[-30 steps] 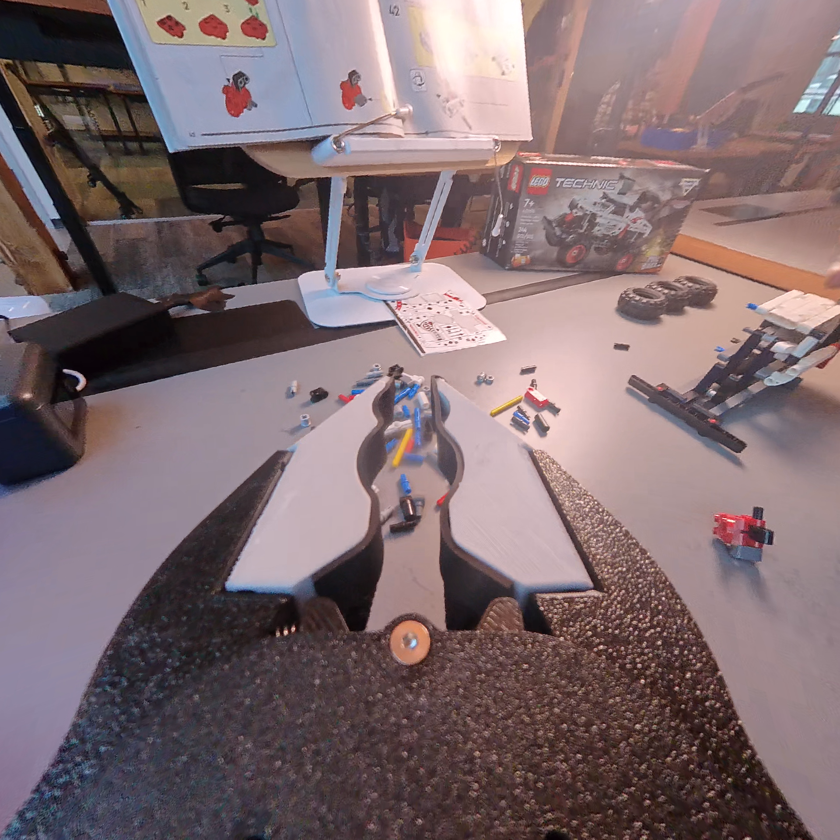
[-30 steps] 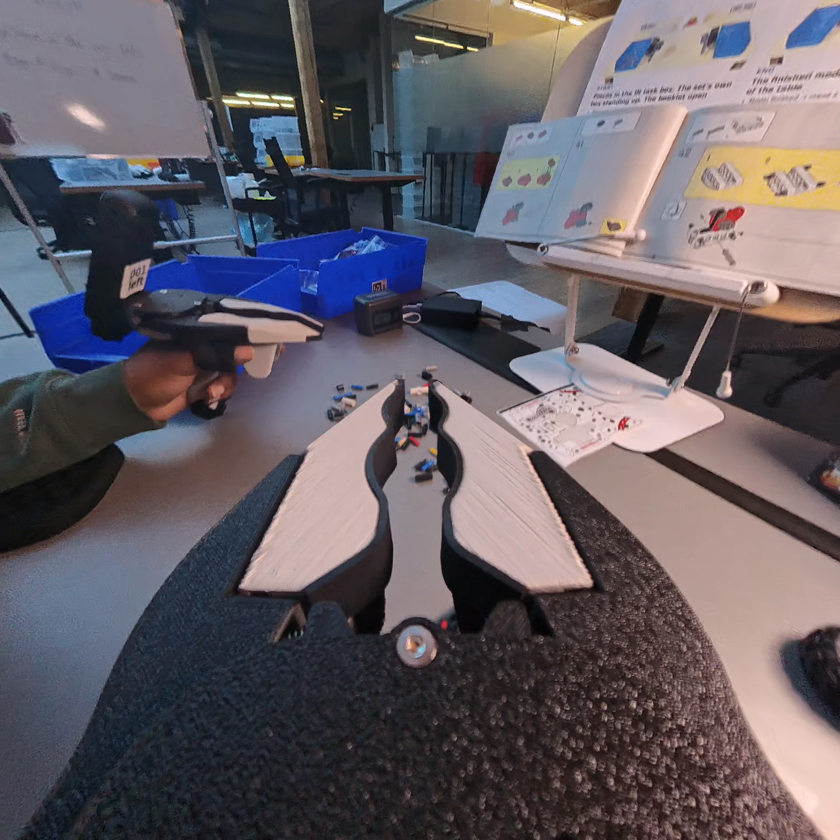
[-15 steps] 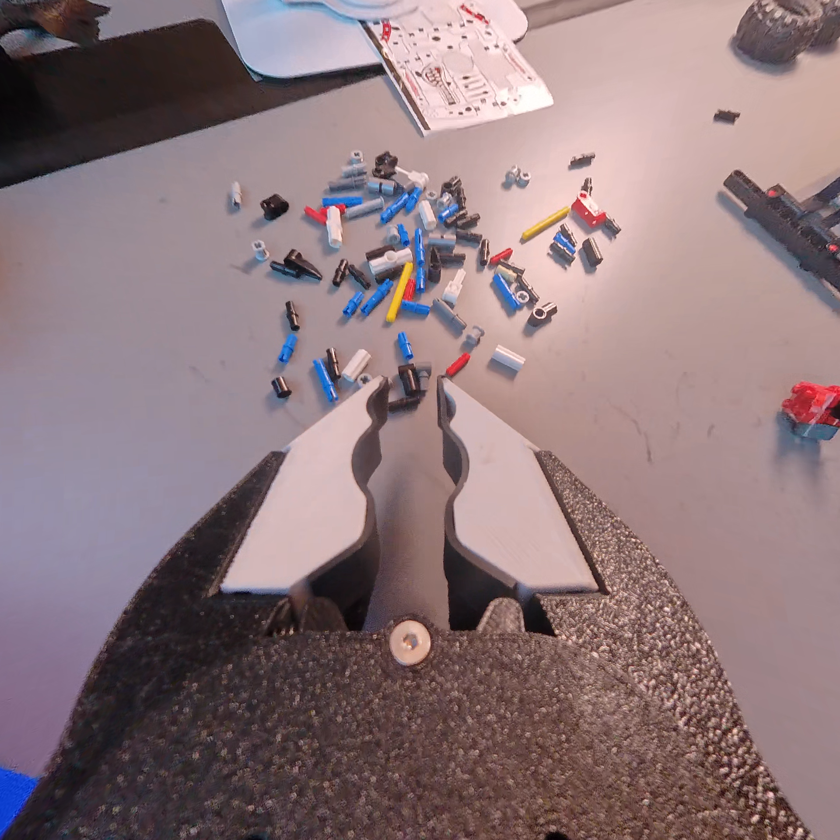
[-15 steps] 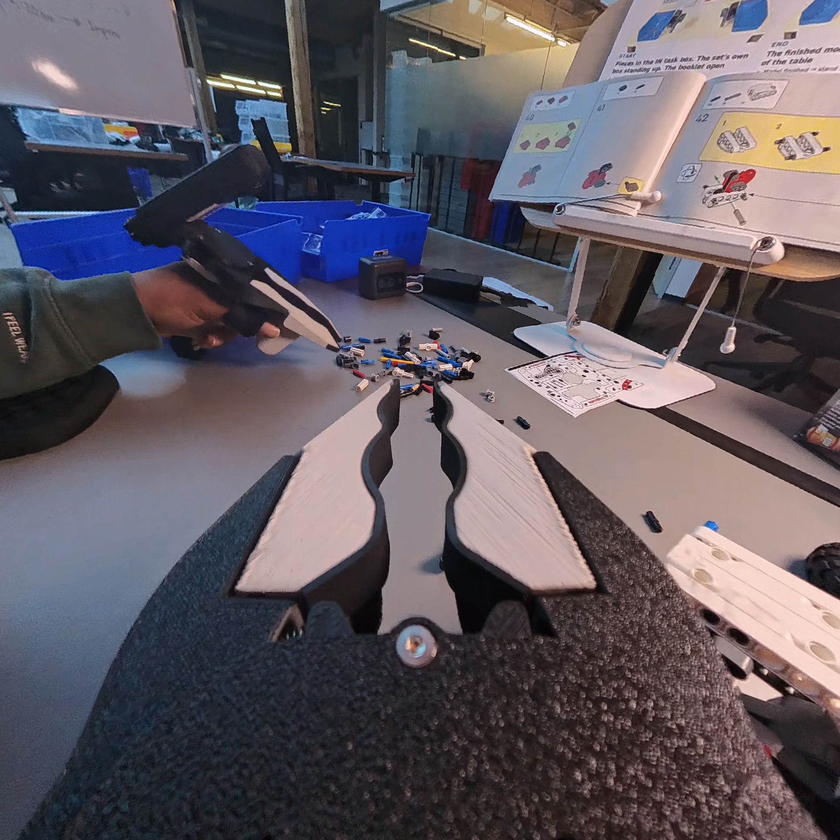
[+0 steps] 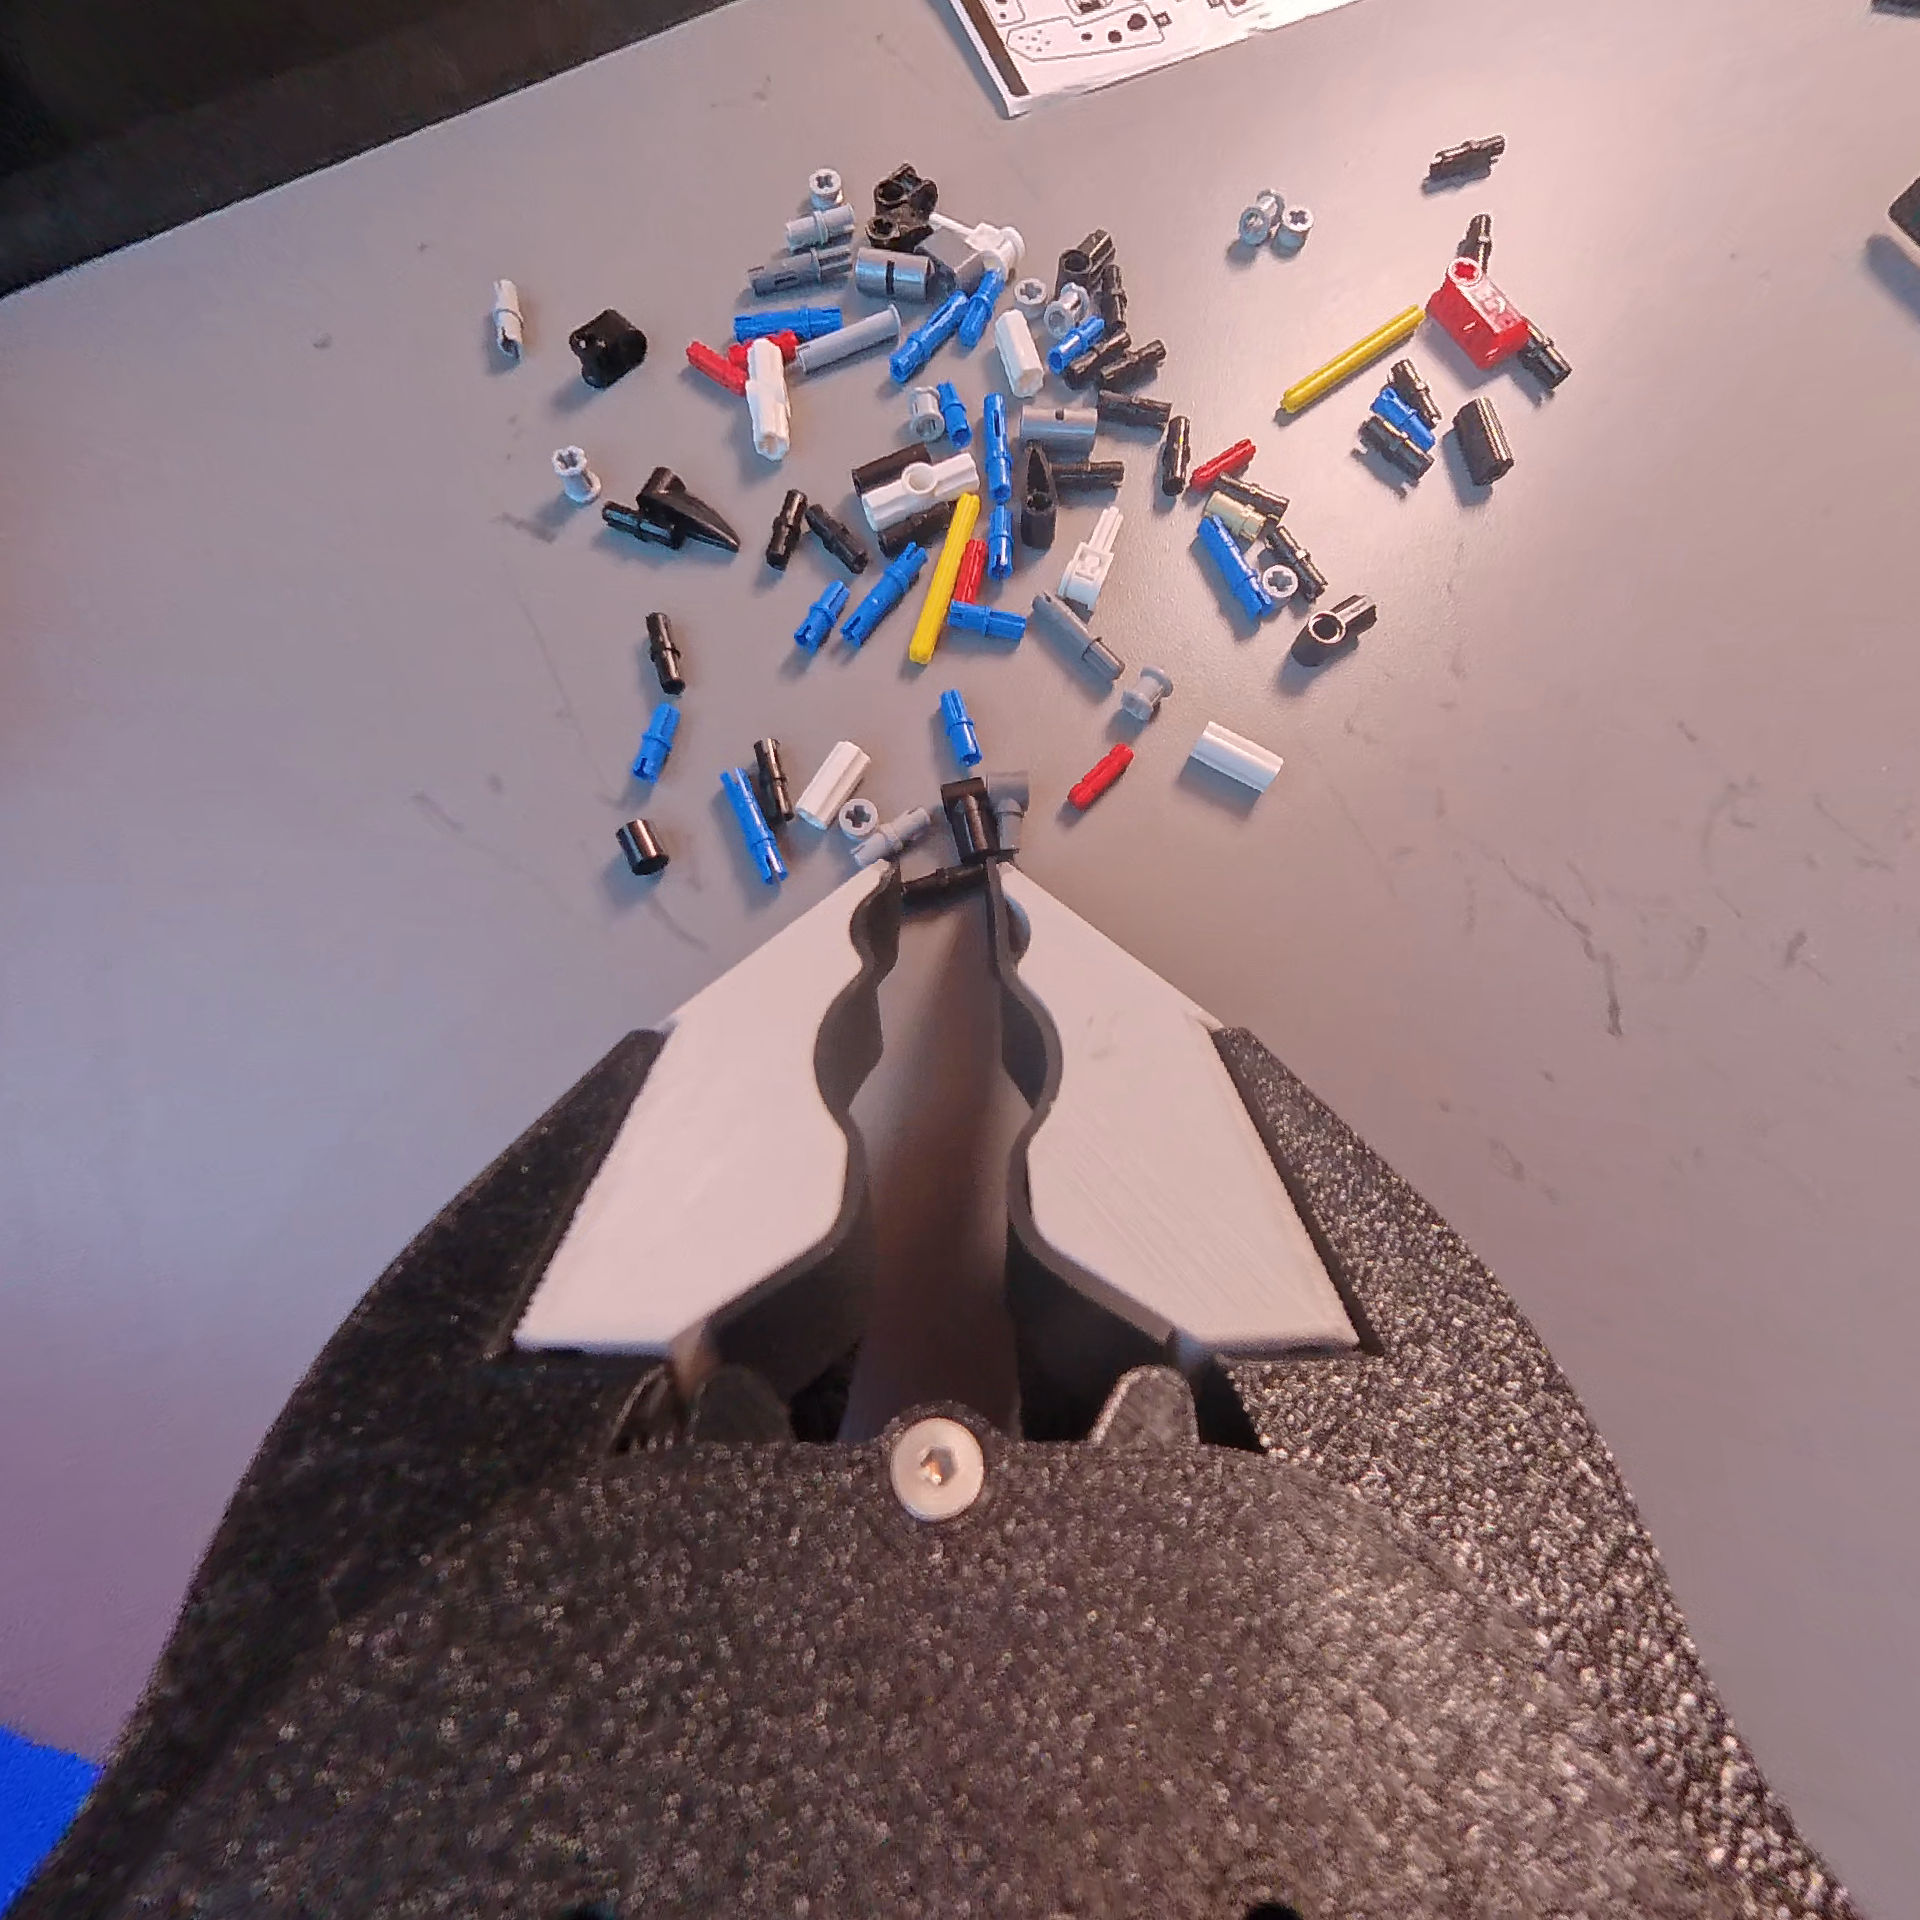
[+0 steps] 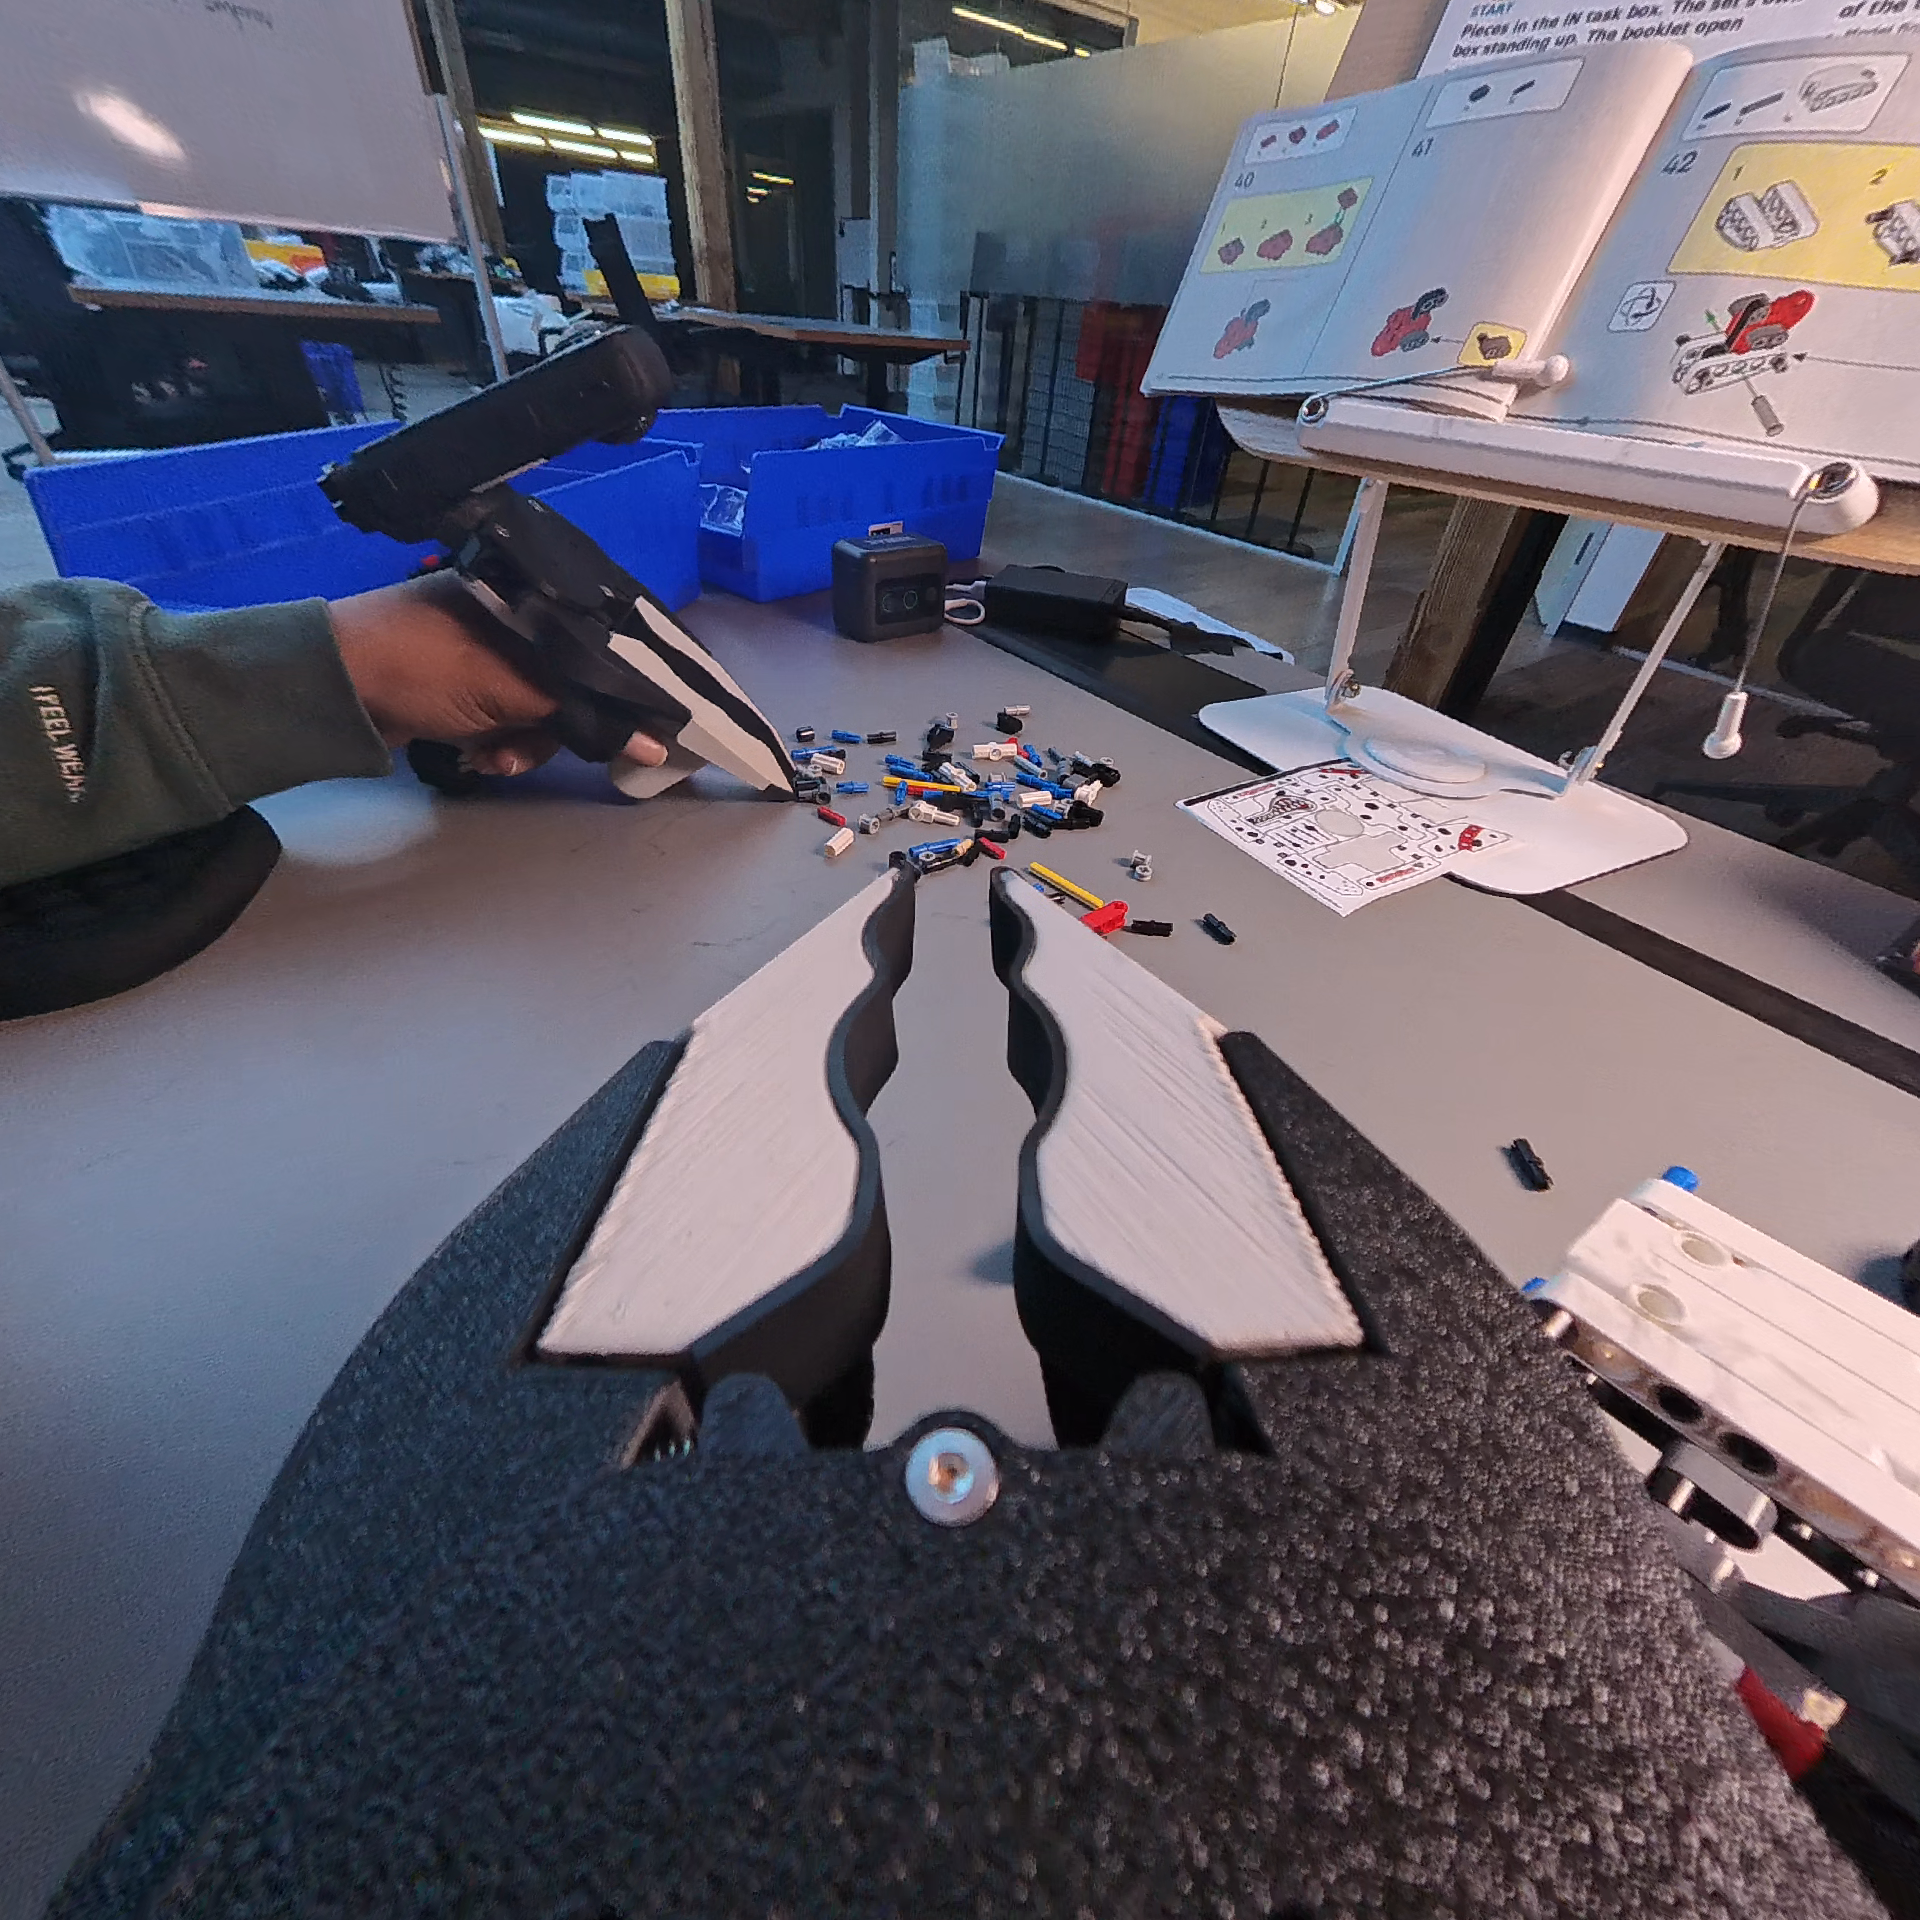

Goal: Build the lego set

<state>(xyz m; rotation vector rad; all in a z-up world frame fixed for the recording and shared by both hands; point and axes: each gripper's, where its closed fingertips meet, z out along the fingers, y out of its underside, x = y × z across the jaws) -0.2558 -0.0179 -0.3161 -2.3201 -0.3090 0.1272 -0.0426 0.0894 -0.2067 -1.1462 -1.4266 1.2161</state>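
The black pin [image 5: 940, 885] lies on the counter [image 5: 1558, 935] at the near edge of the loose parts [image 5: 997, 468], right at our left gripper [image 5: 943, 891]. Its long axis runs crosswise, spanning the narrow gap between the 2 fingers [image 5: 790, 1039], so we judge closing would press on its ends, not its sides. We cannot tell if they grip it yet. Our right gripper [image 6: 951, 883] hangs well apart, fingers narrowly parted and empty, so the left is nearer.

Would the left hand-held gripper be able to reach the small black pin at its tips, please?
Probably yes: the left hand-held gripper is open, with the small black pin lying crosswise between its tips, unobstructed.
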